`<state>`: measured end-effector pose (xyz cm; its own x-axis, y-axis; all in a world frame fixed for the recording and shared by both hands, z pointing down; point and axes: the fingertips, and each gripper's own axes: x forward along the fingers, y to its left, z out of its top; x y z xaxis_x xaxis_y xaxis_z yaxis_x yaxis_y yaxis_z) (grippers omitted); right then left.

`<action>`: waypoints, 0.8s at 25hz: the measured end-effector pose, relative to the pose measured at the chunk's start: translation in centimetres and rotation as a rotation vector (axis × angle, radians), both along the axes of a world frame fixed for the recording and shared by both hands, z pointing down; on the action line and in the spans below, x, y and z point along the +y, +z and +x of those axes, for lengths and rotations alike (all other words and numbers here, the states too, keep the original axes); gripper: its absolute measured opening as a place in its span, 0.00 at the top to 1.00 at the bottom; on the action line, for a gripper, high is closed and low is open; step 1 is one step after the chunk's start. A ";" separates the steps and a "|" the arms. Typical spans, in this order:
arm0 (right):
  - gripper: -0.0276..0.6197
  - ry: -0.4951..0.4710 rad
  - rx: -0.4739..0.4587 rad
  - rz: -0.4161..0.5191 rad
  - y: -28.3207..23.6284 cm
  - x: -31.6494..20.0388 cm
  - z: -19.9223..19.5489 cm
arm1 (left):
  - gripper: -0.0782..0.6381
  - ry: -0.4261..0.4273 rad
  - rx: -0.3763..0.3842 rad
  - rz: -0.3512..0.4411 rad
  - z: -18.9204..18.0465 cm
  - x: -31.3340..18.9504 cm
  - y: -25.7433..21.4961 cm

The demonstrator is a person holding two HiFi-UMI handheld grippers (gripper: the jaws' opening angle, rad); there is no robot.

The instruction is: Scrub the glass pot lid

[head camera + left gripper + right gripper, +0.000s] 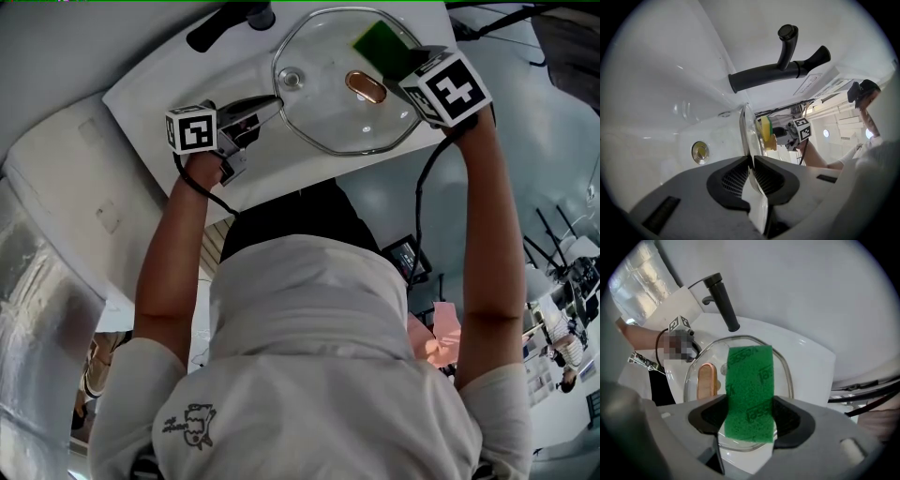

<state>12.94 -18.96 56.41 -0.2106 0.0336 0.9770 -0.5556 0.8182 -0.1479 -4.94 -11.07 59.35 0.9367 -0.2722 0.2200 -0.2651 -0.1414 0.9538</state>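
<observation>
The glass pot lid (328, 112) with a copper-coloured handle (366, 87) is held over the white sink (187, 89). My left gripper (265, 104) is shut on the lid's left rim. In the left gripper view the lid (746, 129) stands edge-on between the pads of that gripper (752, 162). My right gripper (398, 62) is shut on a green sponge (379, 41) at the lid's far right side. In the right gripper view the sponge (750, 385) rises from this gripper (747, 405) and lies over the lid (784, 373) beside its handle (707, 380).
A black faucet (228, 22) stands at the sink's far edge, seen also as a faucet (780, 70) above the lid. A round metal fitting (700, 152) sits in the sink wall. A white counter (66, 197) lies to the left. The person's torso is close to the sink's front.
</observation>
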 end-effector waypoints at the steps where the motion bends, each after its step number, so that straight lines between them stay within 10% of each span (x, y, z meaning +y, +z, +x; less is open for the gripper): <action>1: 0.50 0.010 -0.005 0.001 -0.1 0.1 0.3 | 0.83 -0.003 0.002 -0.001 0.0 0.0 0.0; 15: 0.50 0.183 0.056 -0.045 1.6 4.3 9.8 | 0.83 -0.007 0.011 -0.010 0.0 0.3 -0.2; 20: 0.50 0.175 0.023 -0.018 0.2 4.2 7.2 | 0.83 -0.016 0.001 0.009 -0.2 0.0 0.0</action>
